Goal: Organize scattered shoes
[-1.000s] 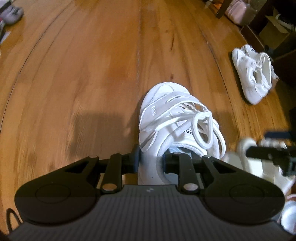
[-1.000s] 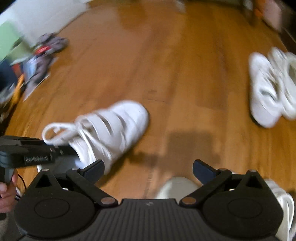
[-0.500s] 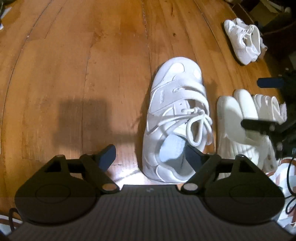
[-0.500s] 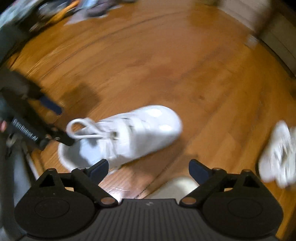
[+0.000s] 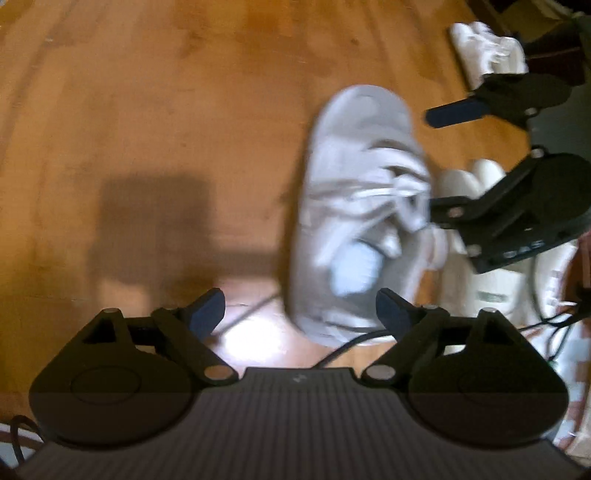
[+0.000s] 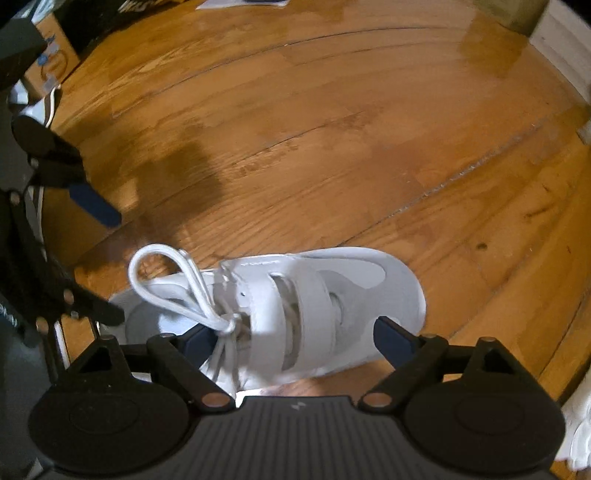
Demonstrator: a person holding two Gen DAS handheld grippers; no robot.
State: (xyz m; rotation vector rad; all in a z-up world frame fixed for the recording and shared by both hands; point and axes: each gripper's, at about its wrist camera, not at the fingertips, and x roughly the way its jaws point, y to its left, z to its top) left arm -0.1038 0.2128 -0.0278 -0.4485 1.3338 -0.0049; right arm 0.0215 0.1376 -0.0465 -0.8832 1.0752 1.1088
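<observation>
White sneaker (image 6: 295, 306), two spread claws (image 6: 291, 339)

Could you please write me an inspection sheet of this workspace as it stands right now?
Surface: wooden floor, glossy, with dark shadows.
Job's things: white strapped sneaker flat on the floor, laces looped; cream shoes beside it; another white pair farther off, blurred.
Clutter: cardboard box and papers at the floor's edge.
Grippers: left hand-held gripper open, empty, behind the sneaker's heel; right hand-held gripper open, straddling the sneaker's middle, not closed on it.
Cables: black cable on the floor by the heel.
Surroundings: white baseboard; dark furniture, detail unclear.
</observation>
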